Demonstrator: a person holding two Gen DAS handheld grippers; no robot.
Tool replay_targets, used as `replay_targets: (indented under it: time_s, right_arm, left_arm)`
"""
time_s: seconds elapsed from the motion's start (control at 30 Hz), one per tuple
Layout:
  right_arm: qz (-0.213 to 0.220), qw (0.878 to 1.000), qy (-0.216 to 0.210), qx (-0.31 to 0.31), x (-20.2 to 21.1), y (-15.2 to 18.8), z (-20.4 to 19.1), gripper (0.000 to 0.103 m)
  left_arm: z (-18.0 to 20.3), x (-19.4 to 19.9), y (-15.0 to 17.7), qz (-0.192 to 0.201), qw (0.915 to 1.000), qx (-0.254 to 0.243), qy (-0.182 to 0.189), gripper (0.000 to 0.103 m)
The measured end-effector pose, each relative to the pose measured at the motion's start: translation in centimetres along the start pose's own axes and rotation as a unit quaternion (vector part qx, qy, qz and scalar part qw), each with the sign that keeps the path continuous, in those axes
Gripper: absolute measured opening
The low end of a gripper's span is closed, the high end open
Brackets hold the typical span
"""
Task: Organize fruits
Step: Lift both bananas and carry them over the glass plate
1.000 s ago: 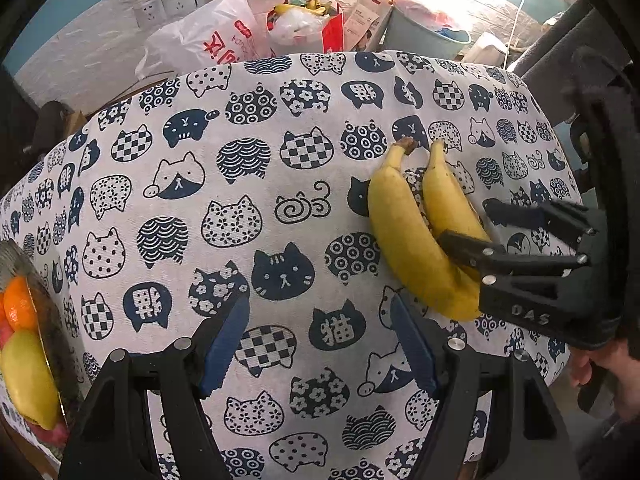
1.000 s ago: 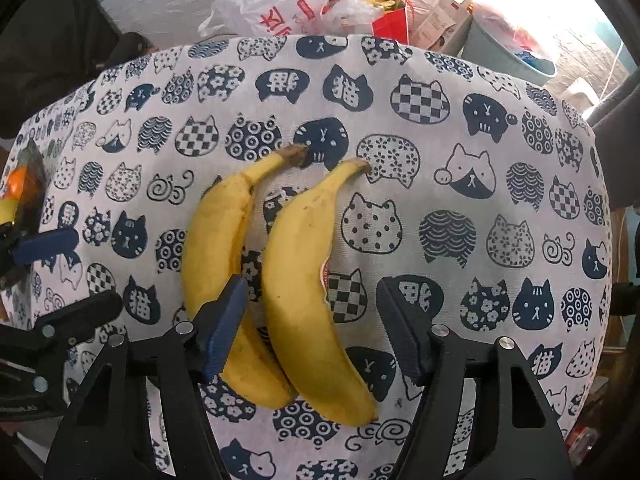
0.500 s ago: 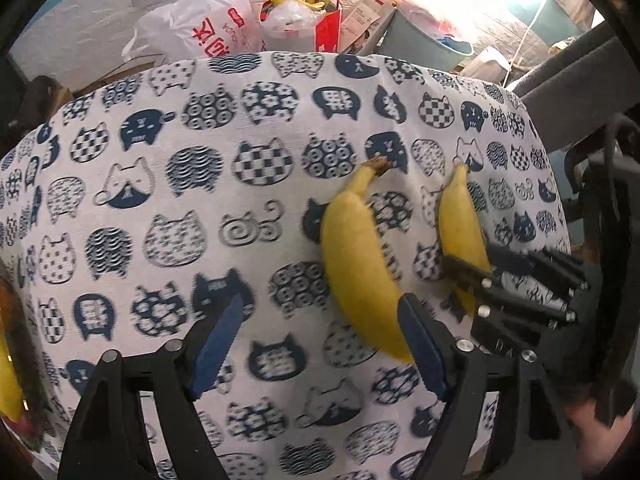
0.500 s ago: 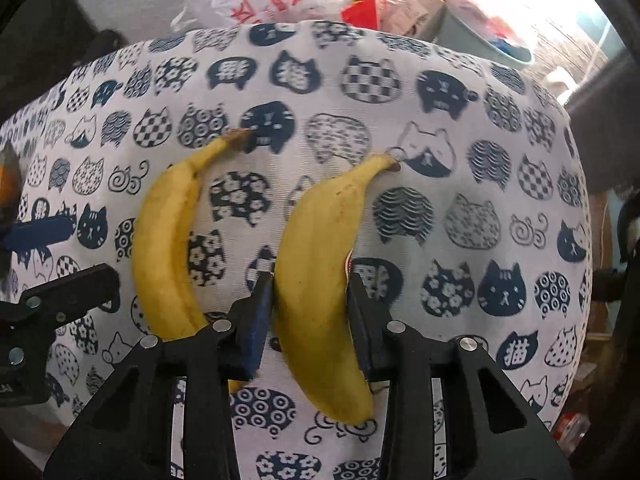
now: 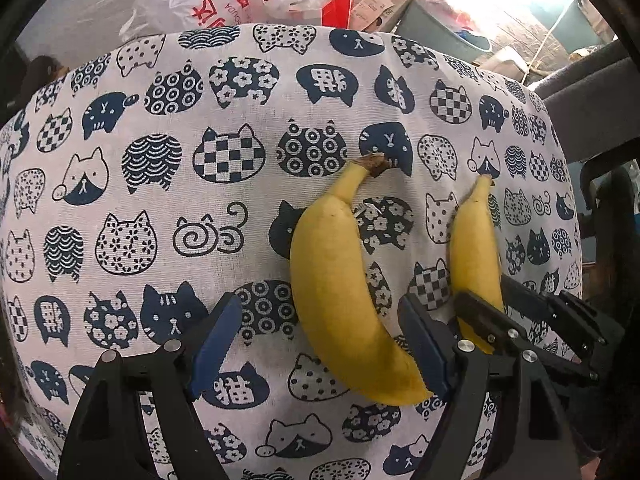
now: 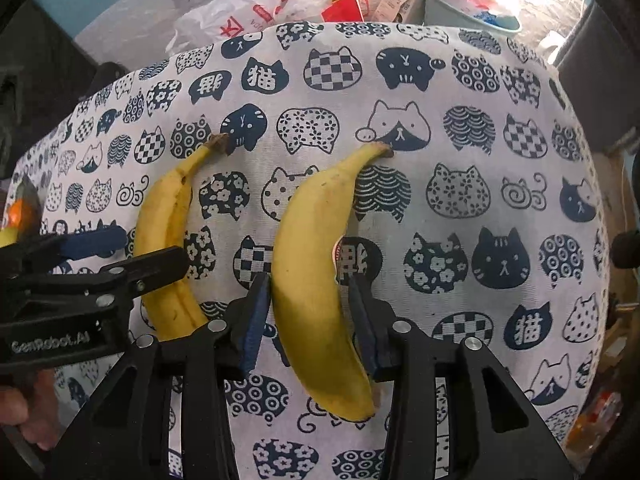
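**Two bananas on the cat-print cloth, one in each gripper's reach**

In the left wrist view, the left gripper points down at the tabletop, which is covered with a white cloth printed with dark blue cats. Its jaws stand wide apart and press on nothing. The left banana lies on the cloth between them, closer to the right jaw, with its stem pointing away from the camera. At the right side of this view the right banana lies apart from the first one, and the black fingers of the right gripper are closed around its lower part. Behind the tabletop stand a white plastic bag and a red bag.

In the right wrist view, the right gripper has its blue pads pressed on both sides of the right banana, so the jaws are nearly closed on the fruit; they have just been closing on it. The left banana lies to the left on the cloth, and one black finger of the left gripper crosses over it. A hand shows at the lower left edge. At the far left edge some orange and yellow fruit is partly visible.
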State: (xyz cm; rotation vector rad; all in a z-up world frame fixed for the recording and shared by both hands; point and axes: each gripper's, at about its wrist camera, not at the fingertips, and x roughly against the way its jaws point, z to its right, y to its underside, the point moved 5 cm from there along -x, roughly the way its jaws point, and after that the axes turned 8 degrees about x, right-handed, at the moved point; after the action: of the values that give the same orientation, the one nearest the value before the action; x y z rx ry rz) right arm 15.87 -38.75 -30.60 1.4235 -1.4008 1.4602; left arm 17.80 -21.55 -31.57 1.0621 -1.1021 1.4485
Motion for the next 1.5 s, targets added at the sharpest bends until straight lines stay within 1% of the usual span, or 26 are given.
replay_targets:
  time_s: [0.03, 0.07, 0.1, 0.13, 0.23, 0.27, 0.3, 0.37, 0.5, 0.67, 0.8, 1.0, 1.1, 1.3, 1.5]
  right_arm:
    - [0.001, 1.000, 0.001, 0.002, -0.1, -0.1, 0.0, 0.039]
    - [0.000, 1.000, 0.001, 0.004, -0.5, -0.2, 0.6, 0.040]
    - [-0.001, 1.000, 0.003, 0.005, -0.7, -0.2, 0.1, 0.041]
    - [-0.002, 1.000, 0.005, 0.006, -1.0, -0.3, -0.2, 0.041]
    - [0.006, 1.000, 0.019, 0.020, -1.3, -0.3, -1.1, 0.042]
    - [0.008, 0.999, 0.025, 0.028, -1.4, -0.4, -1.6, 0.042]
    - [0.010, 0.999, 0.031, 0.036, -1.3, -0.3, -2.2, 0.036]
    - [0.013, 0.998, 0.040, 0.047, -1.3, -0.3, -2.8, 0.036]
    - [0.012, 0.998, 0.035, 0.045, -1.2, 0.0, -3.4, 0.035]
    - [0.028, 0.998, 0.036, 0.044, 0.8, 0.5, -3.1, 0.035]
    - [0.048, 0.997, 0.031, 0.044, 2.7, 0.1, -4.1, 0.035]
    - [0.081, 0.995, 0.025, 0.053, 5.4, -0.6, -5.5, 0.035]
    - [0.098, 0.993, 0.022, 0.058, 7.3, -0.6, -6.0, 0.035]
    - [0.126, 0.989, 0.011, 0.072, 9.3, -1.5, -8.0, 0.035]
    - [0.144, 0.986, -0.001, 0.089, 10.8, -2.1, -10.3, 0.035]
  left_arm:
    - [-0.1, -0.1, 0.1, 0.001, 1.0000, -0.003, 0.002, 0.081]
    - [-0.1, -0.1, 0.1, 0.002, 1.0000, -0.007, 0.003, 0.079]
    - [-0.2, 0.0, 0.1, 0.005, 0.9999, -0.010, 0.003, 0.076]
    - [-0.3, 0.1, 0.2, 0.009, 0.9998, -0.015, 0.007, 0.065]
    - [-0.1, 0.2, 0.2, 0.002, 0.9991, -0.023, 0.035, 0.046]
    - [-0.1, 0.3, 0.3, 0.004, 0.9991, -0.026, 0.033, 0.046]
    - [0.1, 0.3, 0.4, 0.006, 0.9991, -0.031, 0.030, 0.045]
    - [0.3, 0.6, 0.6, 0.011, 0.9988, -0.036, 0.031, 0.044]
    - [0.7, 1.9, 0.7, 0.022, 0.9980, -0.047, 0.035, 0.040]
    - [0.5, 3.7, 1.0, 0.042, 0.9964, -0.068, 0.026, 0.038]
    - [0.1, 4.9, 1.4, 0.047, 0.9957, -0.074, 0.030, 0.038]
    - [-0.8, 7.1, 2.3, 0.074, 0.9928, -0.093, 0.019, 0.036]
    - [-1.5, 8.1, 2.6, 0.085, 0.9916, -0.096, 0.016, 0.036]
    - [-3.2, 9.8, 3.3, 0.108, 0.9896, -0.095, 0.008, 0.036]
    - [-4.7, 12.0, 3.6, 0.127, 0.9885, -0.082, 0.014, 0.036]
